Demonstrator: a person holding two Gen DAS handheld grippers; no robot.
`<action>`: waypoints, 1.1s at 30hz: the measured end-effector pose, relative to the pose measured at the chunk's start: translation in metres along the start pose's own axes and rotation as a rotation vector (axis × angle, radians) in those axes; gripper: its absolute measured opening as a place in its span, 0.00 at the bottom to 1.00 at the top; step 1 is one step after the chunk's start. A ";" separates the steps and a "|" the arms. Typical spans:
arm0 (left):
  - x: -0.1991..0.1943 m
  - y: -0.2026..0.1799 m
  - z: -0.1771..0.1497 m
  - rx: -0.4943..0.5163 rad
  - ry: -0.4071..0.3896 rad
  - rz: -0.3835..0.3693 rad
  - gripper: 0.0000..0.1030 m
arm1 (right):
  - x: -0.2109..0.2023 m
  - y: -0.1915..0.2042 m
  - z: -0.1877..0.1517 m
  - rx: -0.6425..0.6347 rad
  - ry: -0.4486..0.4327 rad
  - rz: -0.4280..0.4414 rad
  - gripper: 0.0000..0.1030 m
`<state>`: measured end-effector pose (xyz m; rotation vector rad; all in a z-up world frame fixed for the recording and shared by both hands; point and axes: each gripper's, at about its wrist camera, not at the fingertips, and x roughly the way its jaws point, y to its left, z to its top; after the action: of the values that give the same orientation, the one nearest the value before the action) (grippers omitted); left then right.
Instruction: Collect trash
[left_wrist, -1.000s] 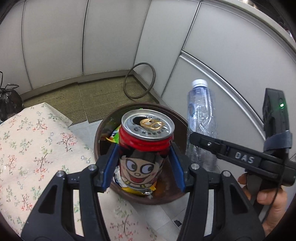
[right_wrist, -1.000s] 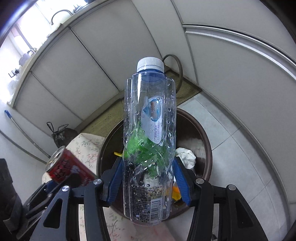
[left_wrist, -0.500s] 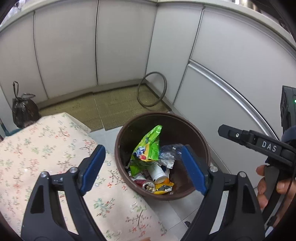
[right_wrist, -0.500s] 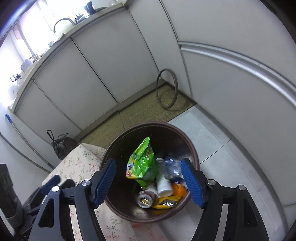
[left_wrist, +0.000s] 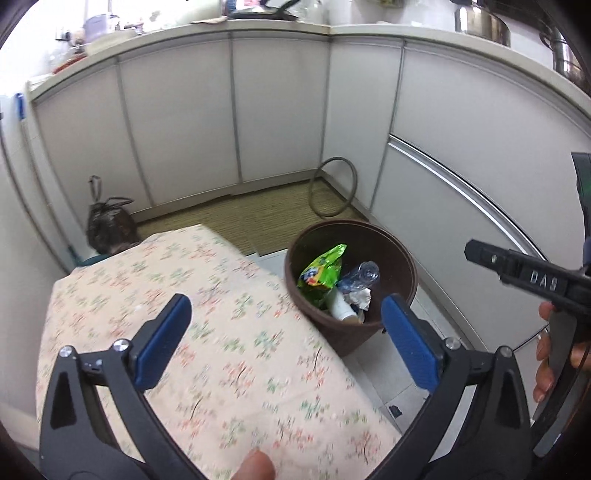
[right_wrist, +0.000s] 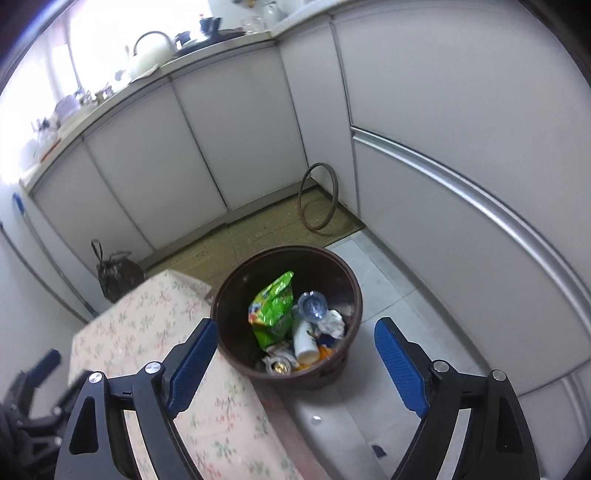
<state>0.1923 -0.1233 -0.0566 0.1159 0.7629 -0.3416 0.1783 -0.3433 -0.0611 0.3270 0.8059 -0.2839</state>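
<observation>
Bright window glare (upper left), fisheye-warped, blurred.

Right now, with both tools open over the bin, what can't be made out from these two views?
- Bottom of the brown bin: covered by the green snack bag and piled trash in both views.
- Can: right wrist view shows only its top; hidden in the left.
- Near part of the floral tablecloth: motion-blurred and crossed by the left tool, whose jaws are opening, empty.
- Counter items: overexposed, too small.
- Right tool, jaws opening, empty: hand visible only at the left view's edge.
</observation>
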 end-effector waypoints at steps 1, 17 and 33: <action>-0.008 0.002 -0.003 -0.008 0.001 0.012 0.99 | -0.007 0.004 -0.004 -0.010 0.001 -0.001 0.85; -0.148 0.013 -0.053 -0.103 -0.146 0.075 0.99 | -0.153 0.058 -0.084 -0.210 -0.153 -0.059 1.00; -0.198 0.038 -0.073 -0.119 -0.243 0.190 0.99 | -0.234 0.080 -0.119 -0.235 -0.325 -0.066 1.00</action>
<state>0.0242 -0.0189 0.0275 0.0336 0.5247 -0.1255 -0.0247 -0.1953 0.0497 0.0307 0.5224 -0.2913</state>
